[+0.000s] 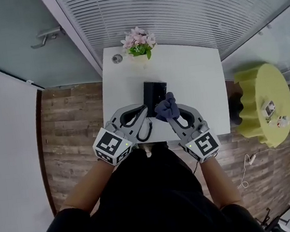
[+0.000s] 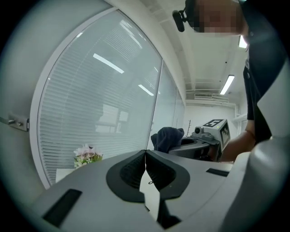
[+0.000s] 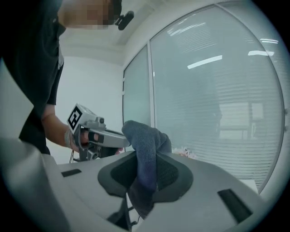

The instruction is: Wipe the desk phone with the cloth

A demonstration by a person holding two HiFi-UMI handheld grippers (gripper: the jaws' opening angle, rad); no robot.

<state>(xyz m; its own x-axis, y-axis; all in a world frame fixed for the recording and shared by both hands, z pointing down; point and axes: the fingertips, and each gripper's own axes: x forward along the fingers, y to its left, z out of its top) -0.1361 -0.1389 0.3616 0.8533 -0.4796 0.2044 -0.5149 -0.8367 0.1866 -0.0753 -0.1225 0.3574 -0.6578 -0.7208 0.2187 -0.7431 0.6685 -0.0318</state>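
Note:
A black desk phone (image 1: 154,93) stands near the front middle of the white desk (image 1: 198,80), and its coiled cord (image 1: 146,131) hangs by the front edge. My right gripper (image 1: 169,111) is shut on a dark blue cloth (image 1: 167,107), held just above the phone's front right corner. From the right gripper view the cloth (image 3: 147,154) bulges up between the jaws and hangs down below them. My left gripper (image 1: 145,109) is at the phone's left front edge; its jaws (image 2: 145,156) meet at the tips with nothing between them. The cloth (image 2: 167,137) shows beyond them.
A pot of pink flowers (image 1: 138,44) stands at the desk's back edge, with a small round object (image 1: 117,59) to its left. A glass wall with blinds runs behind the desk. A yellow-green round table (image 1: 263,104) stands on the wooden floor to the right.

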